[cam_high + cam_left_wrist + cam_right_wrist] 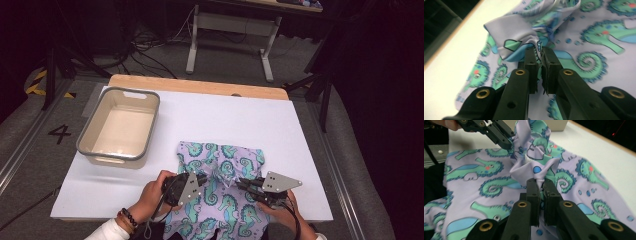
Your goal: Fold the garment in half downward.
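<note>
Lilac stretch-fabric garment printed with green and blue seahorses point(220, 192) lies flat on the white table sheet point(280, 130), at about 6 o'clock of the table in the high view, its near end hanging off the table's near edge between the person's forearms. The middle of the cloth is bunched up into a raised fold between the two tools.

Left gripper point(204, 179) comes in from 7 o'clock, held in the person's left hand point(152, 192), beaded bracelet on that wrist. Jaws nearly together, clamped on a pinch of the seahorse fabric; in the left gripper view point(541, 58) the cloth is squeezed between the two black pads and the puckered fold rises toward 11 o'clock from the tips.

Right gripper point(240, 183) comes in from 5 o'clock, in the right hand point(282, 210), grey three-cornered plate on top. Jaws narrow too, holding another pinch of the same fold; in the right gripper view point(541, 182) the fabric is pinched between the pads, bunch standing up at 12 o'clock. Same view has the left gripper's black jaws at 11 o'clock, biting the far side of the bunch.

The two tips sit near each other, facing across the fold, left one at 9 o'clock of it, right one at 3 o'clock.

Beige rectangular plastic bin with grey rim point(90, 131) sits at 10 o'clock on the sheet, well apart from the cloth. Wooden table edge point(200, 86) shows at 12 o'clock.
</note>
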Available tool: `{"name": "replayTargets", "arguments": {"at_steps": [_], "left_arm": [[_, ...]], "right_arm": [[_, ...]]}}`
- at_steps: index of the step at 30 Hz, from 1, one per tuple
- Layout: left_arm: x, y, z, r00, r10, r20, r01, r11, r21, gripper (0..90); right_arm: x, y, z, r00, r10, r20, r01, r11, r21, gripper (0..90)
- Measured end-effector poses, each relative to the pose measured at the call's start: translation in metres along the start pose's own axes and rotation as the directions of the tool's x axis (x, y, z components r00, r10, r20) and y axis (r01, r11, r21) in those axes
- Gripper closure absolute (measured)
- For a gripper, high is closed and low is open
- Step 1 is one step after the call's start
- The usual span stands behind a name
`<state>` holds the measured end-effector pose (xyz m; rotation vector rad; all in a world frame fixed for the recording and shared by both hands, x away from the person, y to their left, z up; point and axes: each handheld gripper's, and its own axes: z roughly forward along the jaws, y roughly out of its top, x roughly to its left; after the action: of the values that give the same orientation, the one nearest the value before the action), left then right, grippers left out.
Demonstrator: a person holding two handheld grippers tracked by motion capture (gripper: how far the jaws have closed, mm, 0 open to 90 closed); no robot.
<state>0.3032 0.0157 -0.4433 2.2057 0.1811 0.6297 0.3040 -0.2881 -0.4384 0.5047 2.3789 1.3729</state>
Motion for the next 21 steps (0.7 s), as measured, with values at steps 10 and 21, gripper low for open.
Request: {"name": "replayTargets", "arguments": {"at_steps": [10, 21], "left_arm": [[-0.018, -0.014, -0.011, 0.9977, 0.006, 0.067, -0.009, 0.9991, 0.042, 83.6], [-0.024, -0.025, -0.018, 0.9933, -0.031, 0.112, 0.024, 0.9976, 0.065, 73.3]], "right_arm": [[0.022, -0.019, -0.010, 0.9980, -0.007, -0.062, 0.010, 0.998, 0.060, 85.2], [0.029, -0.026, -0.014, 0.9982, -0.003, -0.060, 0.009, 0.995, 0.101, 70.8]]}}
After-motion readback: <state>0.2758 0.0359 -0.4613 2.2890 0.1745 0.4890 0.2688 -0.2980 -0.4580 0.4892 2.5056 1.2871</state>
